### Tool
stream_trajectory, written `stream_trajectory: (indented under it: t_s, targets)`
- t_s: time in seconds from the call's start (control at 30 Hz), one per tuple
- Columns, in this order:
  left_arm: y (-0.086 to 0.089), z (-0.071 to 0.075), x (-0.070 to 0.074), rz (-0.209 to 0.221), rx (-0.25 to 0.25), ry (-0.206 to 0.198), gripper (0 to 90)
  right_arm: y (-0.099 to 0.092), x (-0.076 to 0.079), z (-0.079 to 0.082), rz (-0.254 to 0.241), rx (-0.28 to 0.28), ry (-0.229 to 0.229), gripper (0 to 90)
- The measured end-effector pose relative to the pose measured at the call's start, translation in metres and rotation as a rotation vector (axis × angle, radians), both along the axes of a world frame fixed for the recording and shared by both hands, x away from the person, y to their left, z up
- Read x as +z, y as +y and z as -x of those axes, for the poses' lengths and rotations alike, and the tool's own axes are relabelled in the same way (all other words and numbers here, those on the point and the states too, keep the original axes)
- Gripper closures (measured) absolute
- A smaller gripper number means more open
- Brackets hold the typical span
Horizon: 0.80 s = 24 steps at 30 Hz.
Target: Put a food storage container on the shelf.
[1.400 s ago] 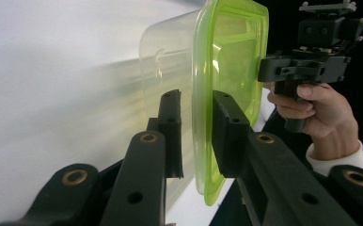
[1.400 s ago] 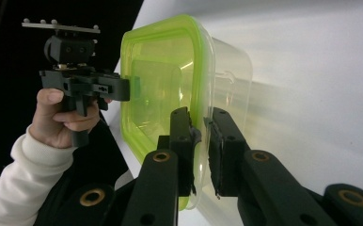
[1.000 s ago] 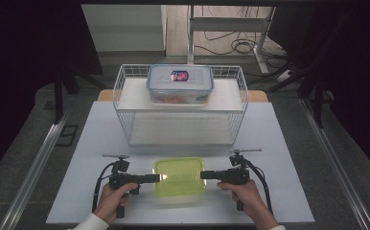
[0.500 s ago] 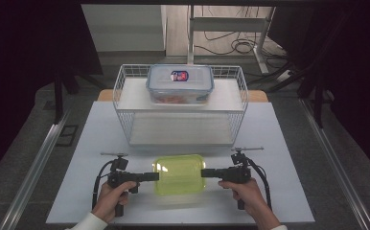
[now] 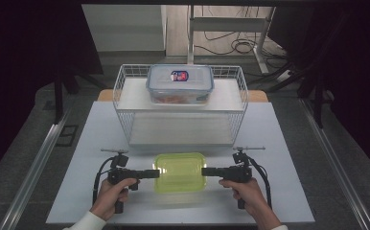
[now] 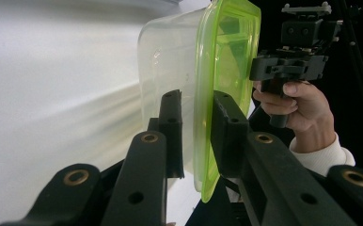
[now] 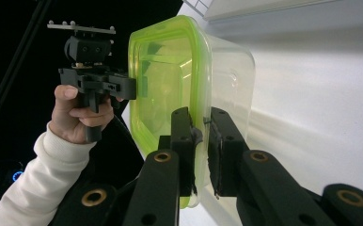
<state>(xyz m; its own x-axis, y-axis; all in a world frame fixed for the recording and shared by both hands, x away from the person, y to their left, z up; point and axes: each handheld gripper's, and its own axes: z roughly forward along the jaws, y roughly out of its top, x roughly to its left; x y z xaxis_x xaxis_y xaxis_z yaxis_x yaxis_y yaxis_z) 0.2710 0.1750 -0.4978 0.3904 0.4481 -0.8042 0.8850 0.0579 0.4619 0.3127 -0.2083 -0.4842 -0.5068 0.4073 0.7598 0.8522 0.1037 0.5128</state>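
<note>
Green-lidded container (image 5: 180, 172) sits at the near edge of the white table (image 5: 288, 143), directly between the two grippers and in front of the wire basket (image 5: 125, 96). Its long axis runs left to right across the table, lid up, so each short end faces one gripper.

Left gripper (image 5: 155, 173) meets the left short end from the side; in the left gripper view its jaws are closed down on the lid rim, one pad on the lid side, the other on the clear body (image 6: 165, 61). Right gripper (image 5: 205, 171) mirrors this at the right short end; the right gripper view shows the rim pinched between its jaws. Both hold the container; neither is nearer than the other.

Judgement: the grip is symmetrical along the long axis, so any lift depends on both hands rising together and keeping the lid level. The basket lies straight ahead, beyond the container; a second, clear-lidded box (image 5: 180, 84) occupies its upper shelf (image 5: 226, 96), while the lower shelf (image 5: 178, 129) is free
</note>
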Motion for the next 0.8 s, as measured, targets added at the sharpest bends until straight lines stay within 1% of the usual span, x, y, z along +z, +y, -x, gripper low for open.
stream_trajectory:
  t_s: [0.03,0.07,0.13,0.27,0.33,0.47,0.5,0.53,0.57,0.6,0.63,0.67,0.73,0.77,0.8]
  targets:
    - [0.000,0.000,0.000,0.000,0.000,0.000,76.0,0.000,0.000,0.000,0.000,0.000,0.000,81.2]
    - [0.000,-0.001,0.002,-0.001,-0.002,-0.004,76.0,0.000,0.001,0.000,-0.009,-0.004,0.010,81.2]
    - [0.000,-0.002,0.003,0.004,-0.003,-0.002,75.9,-0.001,0.000,-0.001,-0.016,-0.007,0.004,81.2]
    - [-0.001,-0.003,0.002,0.008,-0.006,0.012,75.9,-0.002,0.000,-0.002,-0.017,-0.014,0.015,81.2]
    - [0.000,-0.004,0.004,0.010,-0.009,0.021,75.9,-0.002,0.001,-0.002,-0.025,-0.017,0.027,81.2]
    - [0.001,-0.006,0.007,0.011,-0.017,0.025,75.8,-0.002,0.003,-0.002,-0.031,-0.011,0.024,81.2]
    - [0.001,-0.008,0.010,0.022,-0.016,0.036,75.8,-0.003,0.005,-0.003,-0.038,-0.010,0.029,81.2]
    - [0.001,-0.008,0.010,0.022,-0.016,0.036,75.8,-0.003,0.005,-0.003,-0.038,-0.010,0.029,81.2]
    - [0.002,-0.010,0.013,0.026,-0.023,0.041,75.8,-0.003,0.008,-0.004,-0.050,-0.011,0.026,81.2]
    - [0.002,-0.010,0.013,0.026,-0.023,0.041,75.8,-0.003,0.008,-0.004,-0.050,-0.011,0.026,81.2]
    - [0.002,-0.012,0.017,0.027,-0.021,0.041,75.8,-0.004,0.011,-0.005,-0.057,-0.012,0.025,81.2]
    - [0.002,-0.012,0.017,0.027,-0.021,0.041,75.9,-0.004,0.011,-0.005,-0.057,-0.012,0.025,81.2]
    - [0.003,-0.015,0.027,0.031,-0.020,0.035,75.8,-0.003,0.019,-0.007,-0.068,-0.010,0.016,81.1]
    - [0.003,-0.016,0.030,0.031,-0.020,0.031,75.8,-0.003,0.023,-0.008,-0.069,-0.012,0.011,81.1]
    - [0.003,-0.016,0.030,0.031,-0.020,0.031,75.9,-0.003,0.023,-0.008,-0.069,-0.012,0.011,81.1]
